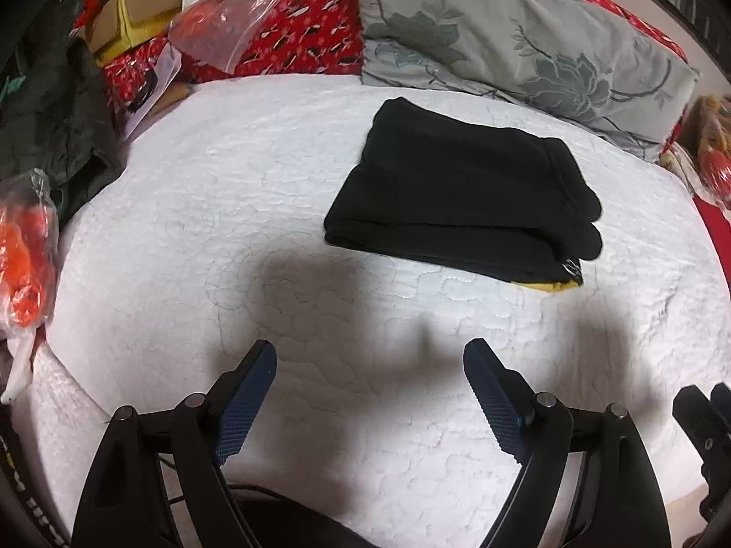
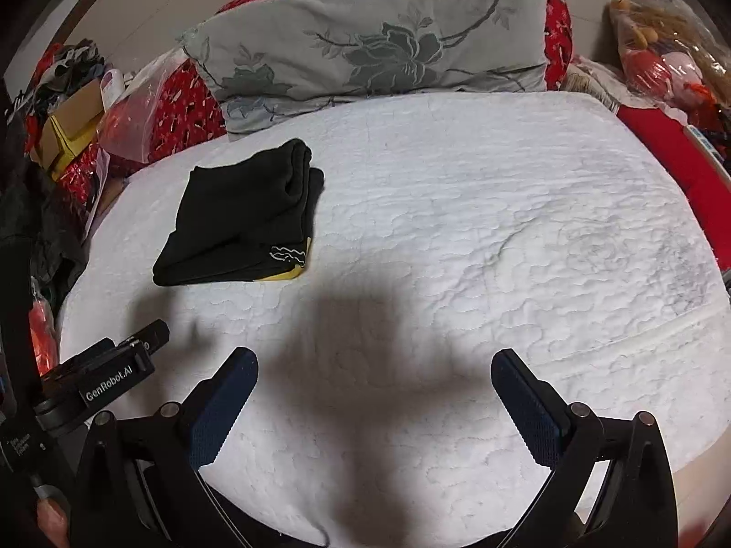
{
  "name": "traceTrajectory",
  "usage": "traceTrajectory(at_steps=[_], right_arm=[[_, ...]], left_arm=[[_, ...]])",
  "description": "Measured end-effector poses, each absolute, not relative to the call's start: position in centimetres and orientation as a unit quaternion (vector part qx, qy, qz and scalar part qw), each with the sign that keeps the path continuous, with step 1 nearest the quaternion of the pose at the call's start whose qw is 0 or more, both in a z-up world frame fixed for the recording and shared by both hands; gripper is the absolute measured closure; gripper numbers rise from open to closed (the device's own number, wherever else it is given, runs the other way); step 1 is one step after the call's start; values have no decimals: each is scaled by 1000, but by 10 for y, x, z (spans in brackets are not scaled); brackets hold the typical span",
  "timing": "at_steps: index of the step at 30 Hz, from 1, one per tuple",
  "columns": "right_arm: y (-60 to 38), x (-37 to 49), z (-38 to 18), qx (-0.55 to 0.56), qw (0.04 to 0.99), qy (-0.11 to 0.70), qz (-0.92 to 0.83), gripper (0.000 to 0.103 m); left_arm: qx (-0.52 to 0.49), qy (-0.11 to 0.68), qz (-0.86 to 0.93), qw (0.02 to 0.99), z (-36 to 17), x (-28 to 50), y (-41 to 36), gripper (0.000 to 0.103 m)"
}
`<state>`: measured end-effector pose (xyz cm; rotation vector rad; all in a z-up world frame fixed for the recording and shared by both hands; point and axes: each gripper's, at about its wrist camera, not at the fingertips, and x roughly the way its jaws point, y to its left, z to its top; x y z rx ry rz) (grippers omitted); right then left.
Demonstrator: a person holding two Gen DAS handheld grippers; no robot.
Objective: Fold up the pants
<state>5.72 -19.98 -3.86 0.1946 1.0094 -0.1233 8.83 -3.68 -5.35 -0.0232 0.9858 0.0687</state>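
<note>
Black pants (image 1: 461, 192) lie folded into a compact stack on the white quilted bed (image 1: 228, 210), a yellow patch showing at the near corner. In the right wrist view the pants (image 2: 242, 223) lie at the left. My left gripper (image 1: 370, 351) is open and empty, held above the bed well short of the pants. My right gripper (image 2: 374, 360) is open and empty, to the right of the pants and nearer than them. The left gripper's body (image 2: 109, 374) shows at the lower left of the right wrist view.
A grey floral pillow (image 1: 525, 41) leans at the head of the bed. Red patterned bedding, a plastic bag (image 1: 224, 23) and cardboard boxes (image 1: 132, 13) crowd the far left. An orange bagged item (image 1: 27, 251) sits at the left edge. Bagged toys (image 2: 662, 45) lie far right.
</note>
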Motion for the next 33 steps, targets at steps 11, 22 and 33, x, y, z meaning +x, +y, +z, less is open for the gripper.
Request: traceTrajectory(at_steps=[11, 22, 33], right_arm=[[-198, 44, -25, 20, 888, 448, -99, 0], [-212, 40, -34, 53, 878, 462, -109, 0], [-229, 39, -38, 82, 871, 468, -123, 0]], left_arm=[[-4, 462, 7, 887, -39, 74, -47, 19], [10, 461, -31, 887, -33, 63, -64, 19], [-21, 440, -44, 896, -9, 60, -71, 17]])
